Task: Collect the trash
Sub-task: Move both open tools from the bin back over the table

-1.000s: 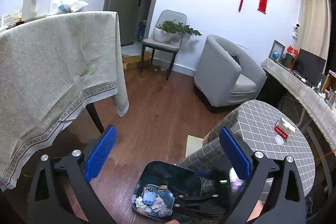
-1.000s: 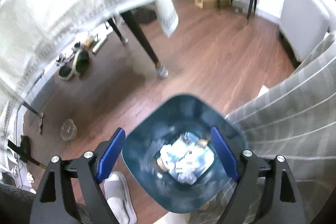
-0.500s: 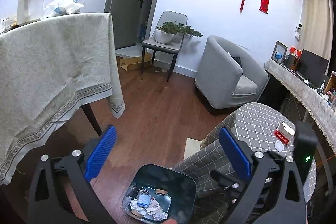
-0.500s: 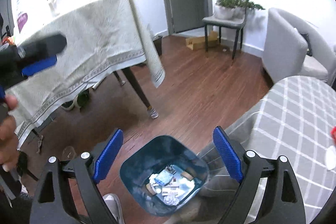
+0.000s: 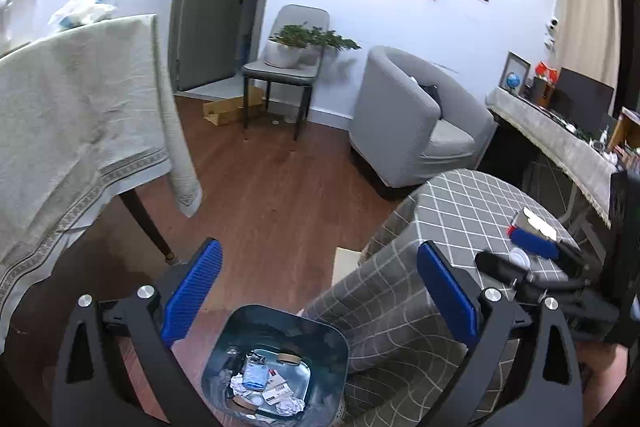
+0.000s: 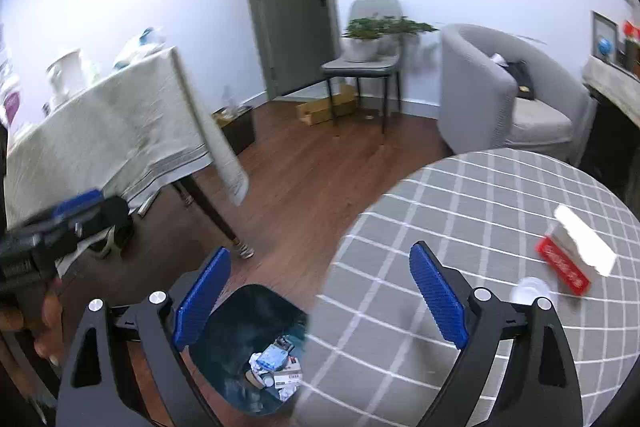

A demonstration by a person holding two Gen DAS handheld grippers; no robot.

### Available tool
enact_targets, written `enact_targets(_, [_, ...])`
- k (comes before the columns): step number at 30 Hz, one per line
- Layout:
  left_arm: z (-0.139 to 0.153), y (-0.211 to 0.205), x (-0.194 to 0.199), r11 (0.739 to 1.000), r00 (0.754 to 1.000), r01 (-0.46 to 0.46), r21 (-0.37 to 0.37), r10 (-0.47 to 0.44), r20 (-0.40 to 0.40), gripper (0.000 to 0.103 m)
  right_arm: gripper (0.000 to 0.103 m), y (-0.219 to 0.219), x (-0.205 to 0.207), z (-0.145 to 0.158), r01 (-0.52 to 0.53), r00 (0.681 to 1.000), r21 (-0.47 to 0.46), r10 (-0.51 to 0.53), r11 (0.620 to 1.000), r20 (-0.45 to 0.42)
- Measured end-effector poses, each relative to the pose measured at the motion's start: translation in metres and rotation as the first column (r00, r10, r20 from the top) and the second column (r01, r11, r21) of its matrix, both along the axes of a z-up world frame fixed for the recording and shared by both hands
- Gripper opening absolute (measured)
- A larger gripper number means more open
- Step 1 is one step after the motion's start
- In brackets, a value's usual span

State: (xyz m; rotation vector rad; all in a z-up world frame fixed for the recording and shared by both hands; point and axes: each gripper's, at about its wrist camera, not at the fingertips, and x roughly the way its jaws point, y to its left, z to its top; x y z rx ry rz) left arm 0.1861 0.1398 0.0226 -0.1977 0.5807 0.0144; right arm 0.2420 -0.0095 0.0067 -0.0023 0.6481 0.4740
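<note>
Right gripper (image 6: 320,295): we hold our black two-finger tool with blue ribbed pads spread wide and nothing between them; its jaws have just been opening further. It points over the near edge of the round table.
Left gripper (image 5: 318,297): we see its blue pads standing wide apart too, released and empty, above the bin and the floor.
Dark blue-grey plastic waste bin with rounded corners (image 5: 332,343): at 6 o'clock in the left wrist view and about 7 o'clock in the right one (image 6: 240,311), standing on the brown wooden floor (image 5: 272,195) just beside the hanging cloth of the round table.
Trash in the bin (image 5: 264,383): crumpled white paper, a pale blue packet and printed slips lie on the bottom.
Round table under a grey cloth with white checks (image 6: 480,211): at 4 o'clock from our right tool.
Red and white tissue pack (image 6: 576,255): lying on the checked cloth at 3 o'clock, tilted.
Small clear round lid or cup (image 6: 528,289): on the cloth just beside the tissue pack; we cannot tell which it is.
Beige-clothed table (image 5: 72,115): at 9 o'clock, well apart from the bin.
Grey armchair (image 5: 412,119): at 1 o'clock by the wall.
</note>
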Motion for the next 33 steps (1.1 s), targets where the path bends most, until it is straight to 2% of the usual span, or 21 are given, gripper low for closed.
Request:
enact_targets(3, [-0.003,-0.012,0.005,1.000,1.000,0.018,0.024,-0.018,-0.007,0.099,0.097,-0.021,0.006,0.002,0.074,0.997,0.006,-0.074,0.997,-0.011])
enact_targets(6, [-0.004,-0.019,0.010,0.999,0.999,0.034,0.011,-0.034,-0.008,0.099,0.099,-0.042,0.011,0.003,0.165,0.986,0.016,-0.165,0.986,-0.017])
enact_targets(13, [-0.010,-0.032,0.022,0.997,0.997,0.078,-0.002,-0.078,-0.018,0.099,0.099,-0.078,0.023,0.005,0.302,0.953,0.016,-0.301,0.953,-0.024])
enact_targets(19, [-0.014,-0.045,0.034,0.993,0.993,0.118,-0.018,-0.119,-0.021,0.099,0.099,-0.100,0.035,0.004,0.445,0.895,-0.013,-0.445,0.896,-0.033])
enact_targets(24, [-0.020,-0.065,0.046,0.986,0.986,0.164,0.011,-0.164,-0.030,0.099,0.099,-0.109,0.050,-0.005,0.510,0.856,-0.016,-0.509,0.860,-0.083])
enact_targets(26, [-0.024,-0.070,0.052,0.983,0.982,0.184,0.000,-0.183,-0.039,0.099,0.099,-0.111,0.056,-0.009,0.536,0.839,-0.044,-0.537,0.843,-0.088])
enact_targets(33, [-0.032,-0.080,0.072,0.974,0.974,0.220,-0.051,-0.223,-0.050,0.099,0.099,-0.123,0.075,-0.020,0.572,0.810,-0.077,-0.577,0.817,-0.103])
